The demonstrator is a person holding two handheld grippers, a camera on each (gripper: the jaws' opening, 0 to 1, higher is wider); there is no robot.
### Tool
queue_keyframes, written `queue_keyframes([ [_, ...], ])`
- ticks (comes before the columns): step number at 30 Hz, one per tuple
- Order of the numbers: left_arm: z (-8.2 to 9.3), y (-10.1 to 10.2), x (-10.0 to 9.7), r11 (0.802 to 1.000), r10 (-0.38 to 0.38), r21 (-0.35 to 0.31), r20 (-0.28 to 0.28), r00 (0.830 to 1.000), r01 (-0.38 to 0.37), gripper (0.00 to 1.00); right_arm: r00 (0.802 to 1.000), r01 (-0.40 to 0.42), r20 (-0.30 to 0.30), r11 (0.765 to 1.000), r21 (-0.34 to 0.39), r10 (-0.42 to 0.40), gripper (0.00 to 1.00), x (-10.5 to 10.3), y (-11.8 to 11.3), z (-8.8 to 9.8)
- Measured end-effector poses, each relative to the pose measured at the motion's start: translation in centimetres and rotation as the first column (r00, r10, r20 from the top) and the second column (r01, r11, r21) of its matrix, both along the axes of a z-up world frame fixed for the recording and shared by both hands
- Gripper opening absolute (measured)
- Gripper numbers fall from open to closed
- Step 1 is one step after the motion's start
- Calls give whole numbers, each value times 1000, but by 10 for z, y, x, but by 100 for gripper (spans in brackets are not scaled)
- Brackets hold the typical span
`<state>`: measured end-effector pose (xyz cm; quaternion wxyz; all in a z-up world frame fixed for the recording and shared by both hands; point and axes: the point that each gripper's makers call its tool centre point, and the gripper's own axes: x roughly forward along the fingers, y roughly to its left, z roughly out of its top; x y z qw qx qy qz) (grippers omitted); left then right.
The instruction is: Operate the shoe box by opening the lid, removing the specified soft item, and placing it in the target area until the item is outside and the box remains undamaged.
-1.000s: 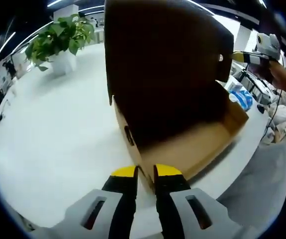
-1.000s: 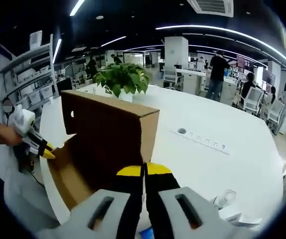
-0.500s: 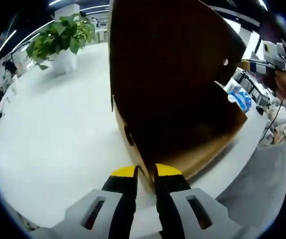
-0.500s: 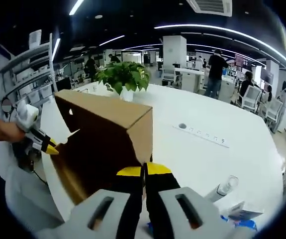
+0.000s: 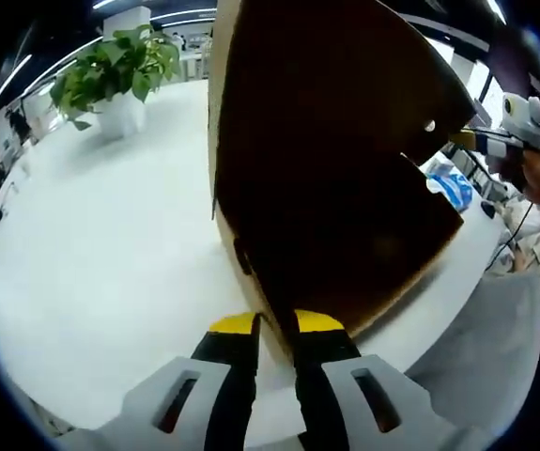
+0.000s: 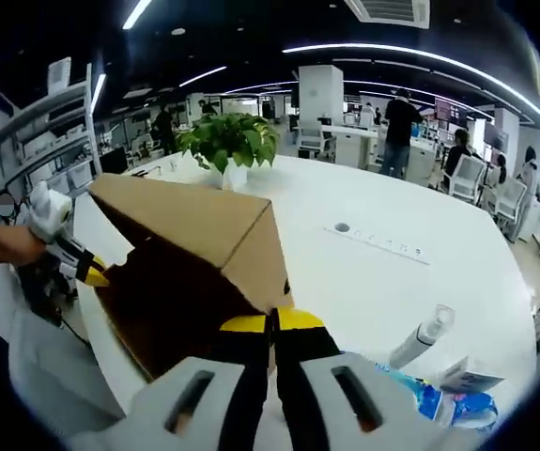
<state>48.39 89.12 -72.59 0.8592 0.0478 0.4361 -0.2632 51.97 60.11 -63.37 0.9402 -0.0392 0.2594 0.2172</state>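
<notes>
Together, two hand-held grippers, left [image 5: 273, 324] and right [image 6: 271, 321], each pinch one shoe box [image 6: 190, 272] on one table [image 5: 100, 244].

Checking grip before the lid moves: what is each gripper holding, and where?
Left gripper pinches the box at its near corner edge; right gripper pinches its opposite end.

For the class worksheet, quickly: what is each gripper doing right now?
Left gripper: fingers closed on the shoe box corner.
Right gripper: fingers closed on the box's opposite end.
</notes>
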Motion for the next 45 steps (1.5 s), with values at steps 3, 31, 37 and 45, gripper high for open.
queue_keyframes([
  [3, 0, 0, 0, 1000, 0, -1, 0, 1000, 0, 11, 1000, 7, -5, 1000, 7, -7, 0, -2, 0, -3],
  [31, 12, 1, -15, 1000, -2, -26, 14, 1000, 2, 10, 997, -2, -80, 1000, 17, 4, 0, -43, 8, -46],
  [37, 12, 2, -20, 999, 4, -41, 10, 1000, -4, 10, 996, -9, -85, 1000, 25, 11, 0, -47, 12, -46],
  [45, 16, 1, -24, 998, 0, -62, 23, 1000, 1, 12, 996, -17, -91, 999, 29, 20, 0, -55, 17, -49],
])
